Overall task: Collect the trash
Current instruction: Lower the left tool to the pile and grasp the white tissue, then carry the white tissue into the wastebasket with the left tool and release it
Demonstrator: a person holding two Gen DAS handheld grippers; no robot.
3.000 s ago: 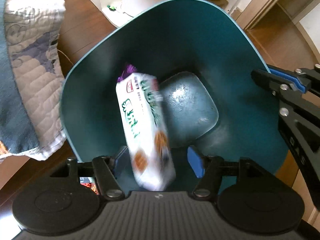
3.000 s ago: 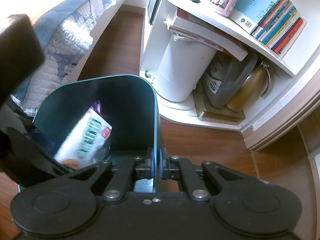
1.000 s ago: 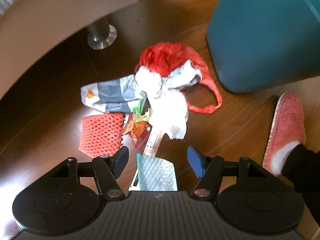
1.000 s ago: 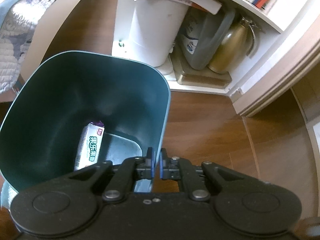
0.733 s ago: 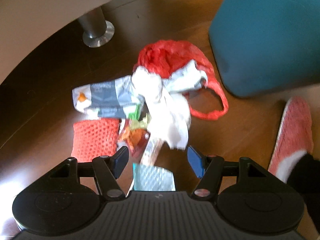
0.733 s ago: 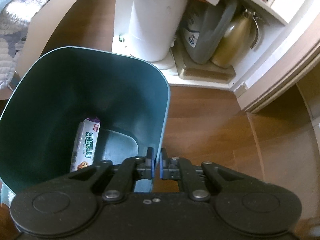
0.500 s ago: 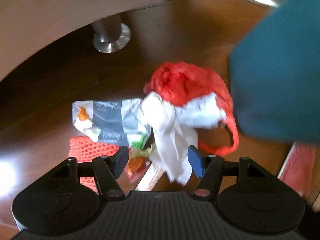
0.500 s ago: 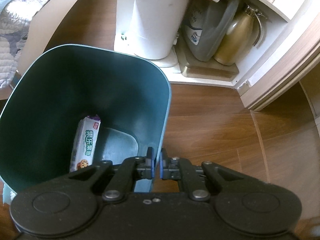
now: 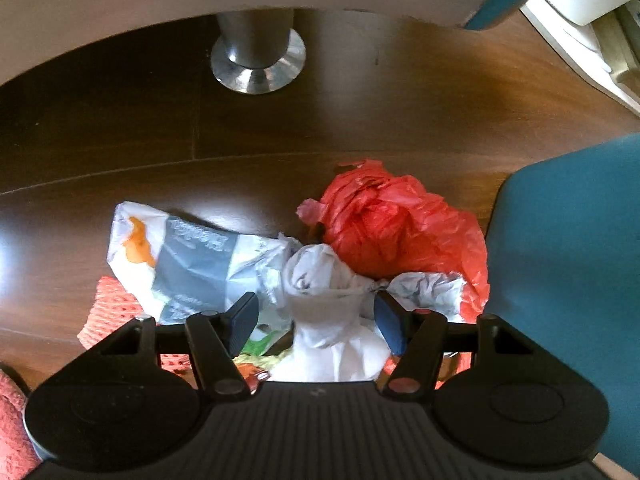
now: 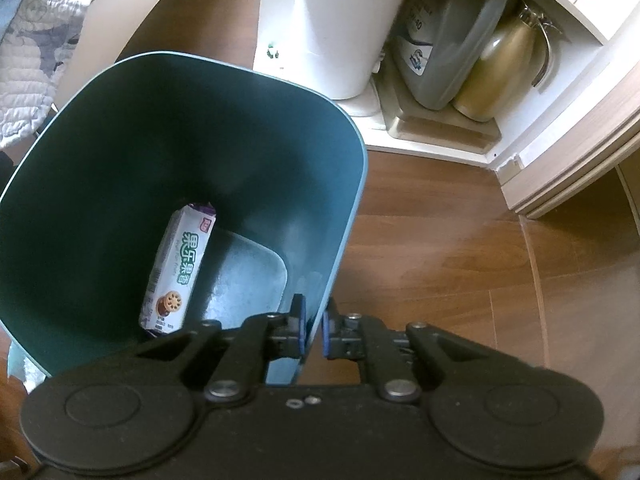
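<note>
A pile of trash lies on the wooden floor in the left wrist view: a crumpled white bag (image 9: 328, 300), a red plastic bag (image 9: 392, 220), a grey and white wrapper (image 9: 188, 256) and an orange net (image 9: 108, 312). My left gripper (image 9: 314, 318) is open, its jaws on either side of the white bag. My right gripper (image 10: 314, 330) is shut on the rim of the teal trash bin (image 10: 352, 184). A white biscuit packet (image 10: 180, 268) lies inside the bin. The bin's outer wall (image 9: 568, 260) shows at the right of the left wrist view.
A metal furniture foot (image 9: 258, 60) stands on the floor beyond the pile. A white cylinder (image 10: 340, 20), a grey jug (image 10: 440, 48) and a gold flask (image 10: 504, 68) stand under the shelf behind the bin. A quilt (image 10: 36, 40) hangs at the left.
My left gripper has moved in low over the pile, and the white bag now lies between its open jaws. The right gripper keeps its hold on the bin rim.
</note>
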